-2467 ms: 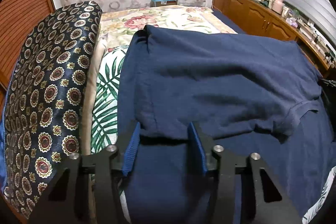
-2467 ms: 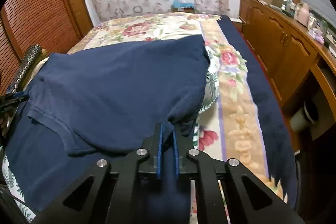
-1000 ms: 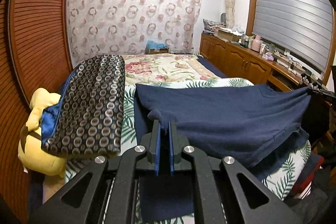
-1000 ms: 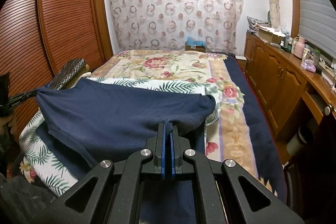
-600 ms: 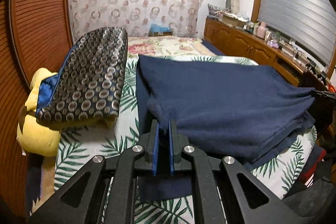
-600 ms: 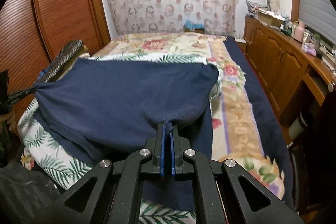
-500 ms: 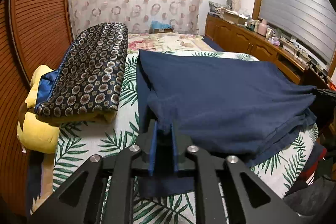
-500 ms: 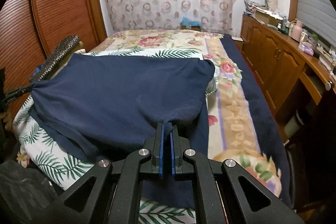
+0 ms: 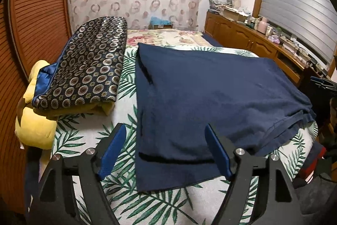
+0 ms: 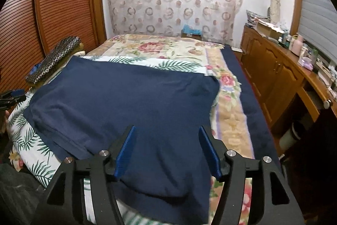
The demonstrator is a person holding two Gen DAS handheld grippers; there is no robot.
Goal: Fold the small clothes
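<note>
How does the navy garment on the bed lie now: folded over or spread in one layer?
Folded over. The navy garment lies flat on the bed, its upper layer's hem stopping short of a lower layer that juts out at the near edge.

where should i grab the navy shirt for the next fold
Probably pinch the navy shirt at its two near corners, coming in low from the bed's near edge: it lies flat and folded, its near edge overhangs, and both grippers, jaws just opened, stand there.

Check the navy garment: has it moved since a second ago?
Yes. The navy garment has dropped out of both just-opened jaws and now lies flat on the palm-leaf sheet, beside the patterned cushion.
</note>
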